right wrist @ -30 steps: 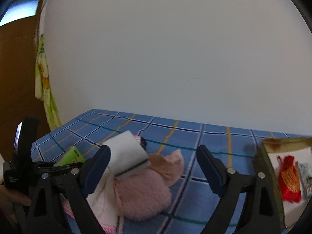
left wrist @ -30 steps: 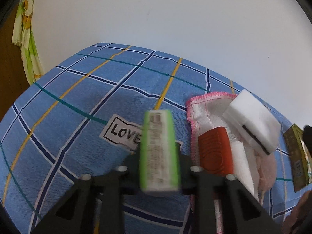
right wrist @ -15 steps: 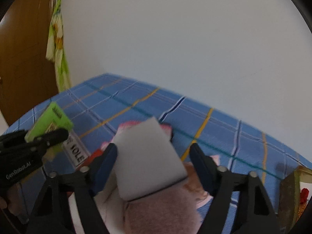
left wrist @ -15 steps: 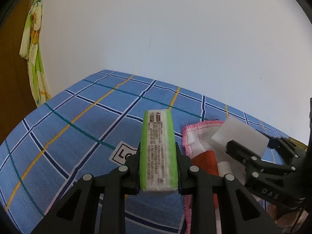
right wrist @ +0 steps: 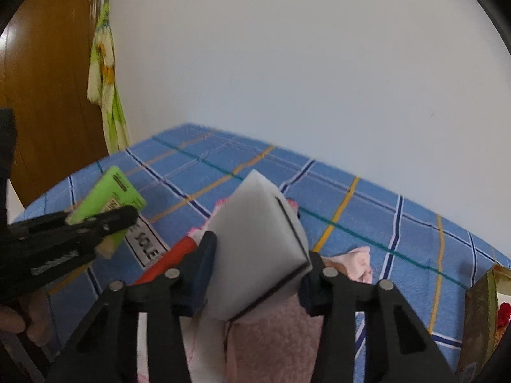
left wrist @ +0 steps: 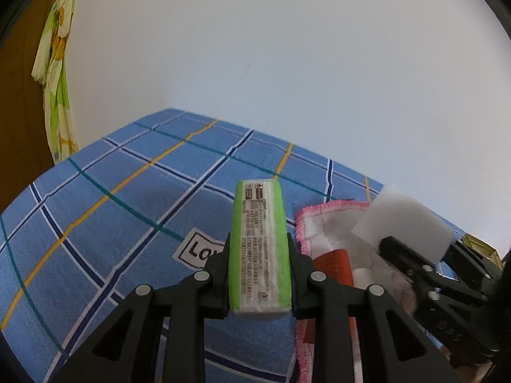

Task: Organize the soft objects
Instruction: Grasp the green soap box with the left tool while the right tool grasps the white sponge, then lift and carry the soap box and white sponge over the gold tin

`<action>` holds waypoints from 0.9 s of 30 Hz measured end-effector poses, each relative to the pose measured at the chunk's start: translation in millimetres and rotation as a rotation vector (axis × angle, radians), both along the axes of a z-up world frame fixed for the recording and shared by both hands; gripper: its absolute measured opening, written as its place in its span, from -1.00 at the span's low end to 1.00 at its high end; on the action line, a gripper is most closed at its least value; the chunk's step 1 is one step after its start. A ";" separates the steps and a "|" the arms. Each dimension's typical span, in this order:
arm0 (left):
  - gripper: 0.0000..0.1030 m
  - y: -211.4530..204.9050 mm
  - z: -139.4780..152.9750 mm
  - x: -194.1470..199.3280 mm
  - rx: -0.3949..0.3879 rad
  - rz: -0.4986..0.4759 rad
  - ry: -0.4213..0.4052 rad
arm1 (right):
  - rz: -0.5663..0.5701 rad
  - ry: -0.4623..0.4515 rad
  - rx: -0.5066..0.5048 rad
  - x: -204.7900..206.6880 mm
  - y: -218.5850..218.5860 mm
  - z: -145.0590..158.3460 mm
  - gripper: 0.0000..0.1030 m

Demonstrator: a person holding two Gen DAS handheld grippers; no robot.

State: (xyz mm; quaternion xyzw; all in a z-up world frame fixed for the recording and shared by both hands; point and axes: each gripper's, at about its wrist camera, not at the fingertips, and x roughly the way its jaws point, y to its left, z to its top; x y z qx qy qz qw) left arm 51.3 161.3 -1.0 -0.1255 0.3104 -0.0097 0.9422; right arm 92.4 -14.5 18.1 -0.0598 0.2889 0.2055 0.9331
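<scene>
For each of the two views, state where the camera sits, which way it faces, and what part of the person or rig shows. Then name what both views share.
Left wrist: on the left gripper, facing the bed and wall; its fingers clamp a green pack.
Right wrist: on the right gripper, facing likewise; jaws just closing, now on a white sponge; a hand shows.
Shared: blue plaid sheet, pack, sponge.

A green-edged sponge pack (left wrist: 260, 252) with a white printed label is standing on its narrow edge, lifted above the blue checked cloth. A white foam block (right wrist: 255, 245) with a thin black line is tilting above a pink-trimmed white cloth (left wrist: 322, 223), an orange-red item (left wrist: 335, 263) and a pink fluffy piece (right wrist: 274, 338).
</scene>
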 end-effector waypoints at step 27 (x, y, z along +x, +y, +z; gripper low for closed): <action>-0.45 -23.4 22.9 -36.8 0.139 0.030 -0.232 | -0.266 -0.164 0.031 -73.1 -71.5 21.4 -0.12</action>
